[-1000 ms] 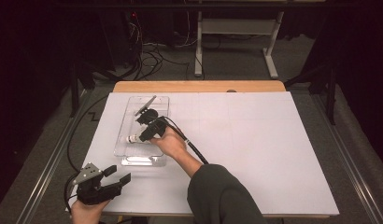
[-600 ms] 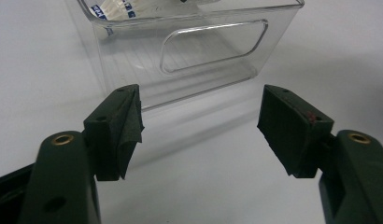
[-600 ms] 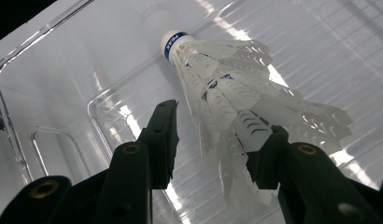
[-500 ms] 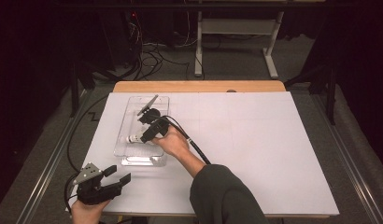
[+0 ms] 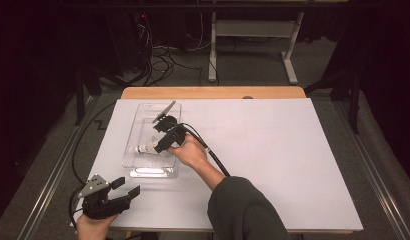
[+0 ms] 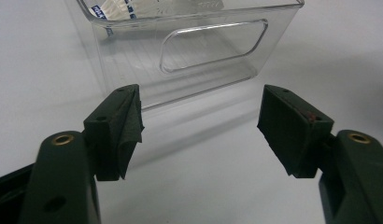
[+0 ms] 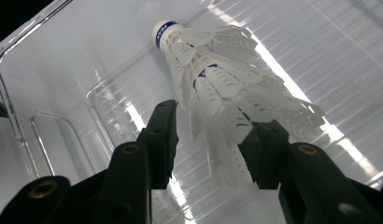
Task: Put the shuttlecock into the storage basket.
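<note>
Over the clear bin (image 5: 143, 170), the right gripper (image 5: 160, 145) has barely shifted since a second ago, but its 2 jaws have just been opening; the shuttlecock (image 7: 217, 88) sits between them, touching one pad, apparently no longer pinched. That shuttlecock lies inside the bin, cork toward the bin's left wall. Below the bin, near the table's front edge, the left gripper (image 6: 199, 126) stays put, jaws spread on nothing, aimed at the bin's handle end.
</note>
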Motion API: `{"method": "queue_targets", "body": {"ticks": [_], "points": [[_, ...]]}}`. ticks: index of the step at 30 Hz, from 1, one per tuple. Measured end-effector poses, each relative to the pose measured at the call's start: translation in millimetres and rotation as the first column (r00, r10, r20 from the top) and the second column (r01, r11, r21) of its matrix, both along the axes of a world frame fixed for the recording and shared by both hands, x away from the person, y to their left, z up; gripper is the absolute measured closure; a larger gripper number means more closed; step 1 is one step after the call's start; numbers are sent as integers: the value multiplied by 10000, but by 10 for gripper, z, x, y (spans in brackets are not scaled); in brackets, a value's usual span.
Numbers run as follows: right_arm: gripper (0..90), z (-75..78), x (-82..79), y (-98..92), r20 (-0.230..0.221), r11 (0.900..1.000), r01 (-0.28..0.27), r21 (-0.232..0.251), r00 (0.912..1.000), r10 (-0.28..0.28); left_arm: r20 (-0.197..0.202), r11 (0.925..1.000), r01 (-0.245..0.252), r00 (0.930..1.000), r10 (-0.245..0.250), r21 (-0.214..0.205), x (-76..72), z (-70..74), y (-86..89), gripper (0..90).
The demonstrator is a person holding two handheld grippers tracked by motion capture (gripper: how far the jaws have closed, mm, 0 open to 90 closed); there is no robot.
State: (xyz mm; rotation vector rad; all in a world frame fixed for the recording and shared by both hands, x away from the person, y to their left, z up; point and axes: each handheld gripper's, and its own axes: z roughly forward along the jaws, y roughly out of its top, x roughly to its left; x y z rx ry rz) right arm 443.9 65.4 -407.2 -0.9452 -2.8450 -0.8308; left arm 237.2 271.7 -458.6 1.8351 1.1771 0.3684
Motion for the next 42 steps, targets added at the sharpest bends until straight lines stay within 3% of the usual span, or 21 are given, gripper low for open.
{"method": "queue_targets", "body": {"ticks": [17, 29, 42], "points": [[733, 62, -18, -225, 59, 9994, 230, 266, 9997, -232, 24, 9996, 31, 10000, -32, 265, 3, -2, -34, 314], [687, 132, -57, -270, 327, 9993, 208, 307, 9992, -218, 18, 9997, 42, 10000, -42, 256, 6, -4, -31, 313], [649, 243, -85, -417, 490, 9962, 328, 807, 9981, -369, -35, 9996, 30, 10000, -29, 268, 10, -7, -30, 313]]}}
